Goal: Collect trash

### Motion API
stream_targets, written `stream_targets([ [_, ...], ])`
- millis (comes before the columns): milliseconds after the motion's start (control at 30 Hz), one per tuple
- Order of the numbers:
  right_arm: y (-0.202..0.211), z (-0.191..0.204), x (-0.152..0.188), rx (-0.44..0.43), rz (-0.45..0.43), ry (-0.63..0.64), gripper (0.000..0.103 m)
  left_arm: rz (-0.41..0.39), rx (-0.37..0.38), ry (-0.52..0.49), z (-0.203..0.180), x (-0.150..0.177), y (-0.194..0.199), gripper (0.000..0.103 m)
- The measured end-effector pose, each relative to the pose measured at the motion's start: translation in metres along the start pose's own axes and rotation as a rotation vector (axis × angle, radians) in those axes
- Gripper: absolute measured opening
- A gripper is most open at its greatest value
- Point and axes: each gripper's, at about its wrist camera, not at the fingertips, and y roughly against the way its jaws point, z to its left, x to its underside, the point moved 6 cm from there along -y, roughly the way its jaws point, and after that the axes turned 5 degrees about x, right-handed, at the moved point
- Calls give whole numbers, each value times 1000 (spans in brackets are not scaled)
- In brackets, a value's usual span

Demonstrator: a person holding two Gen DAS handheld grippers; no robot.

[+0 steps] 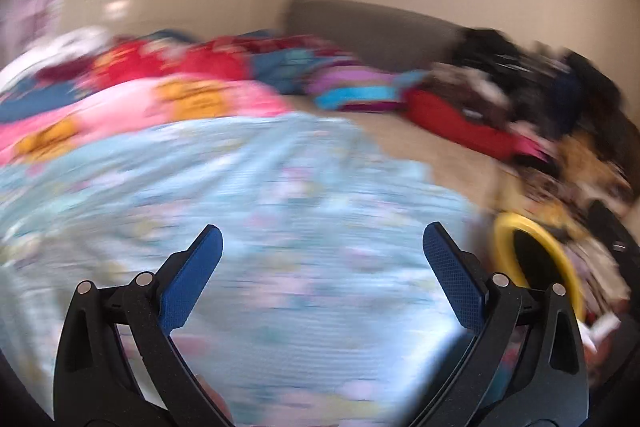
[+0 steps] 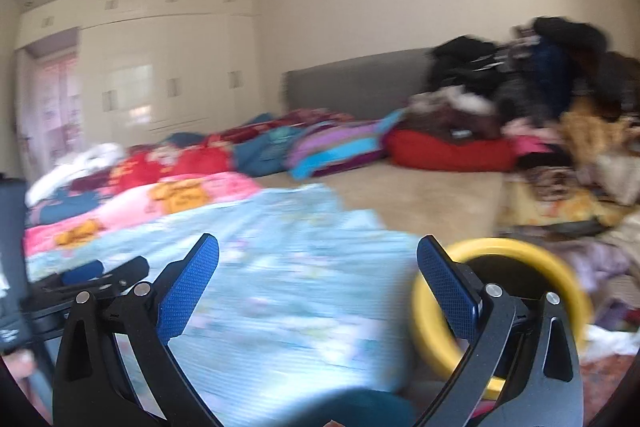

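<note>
Both views are motion-blurred. A round bin with a yellow rim (image 1: 558,255) (image 2: 504,245) and a dark inside stands low at the right, beside the bed. My left gripper (image 1: 322,231) is open over the light blue quilt (image 1: 260,195) with nothing between its blue pads. My right gripper (image 2: 318,241) is open too and holds nothing; its right finger (image 2: 448,291) overlaps the bin's rim in the picture. A white crumpled scrap (image 2: 612,341) lies on the floor right of the bin. No other piece of trash can be made out.
A bed with a grey headboard (image 2: 352,83) carries a pink blanket (image 2: 132,207), a red cushion (image 2: 448,149) and bright bedding. Clothes are piled high (image 2: 540,75) at the right. White wardrobes (image 2: 168,75) line the far wall. The other gripper (image 2: 88,273) shows at the left edge.
</note>
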Motion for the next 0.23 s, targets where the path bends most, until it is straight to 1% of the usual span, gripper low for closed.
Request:
stream_targets([
  [67,-22,44,1,-95,53,32,97,-12,-160,90,77,-8,6,92],
  [100,-41,78,7,-173,120,61,97,-14,-218,121,105,-10,10,92],
  [133,-56,109,15,-249,179,69,97,-16,-300,161,147,-11,14,92],
  [167,-70,137,23,-310,232,77,97,-15,-347,178,173,-11,16,92],
  [200,-87,174,38,-370,307,106,97,5,-428,197,209,-10,18,92],
  [233,-103,211,55,-408,381,142,97,27,-512,228,243,-8,19,92],
])
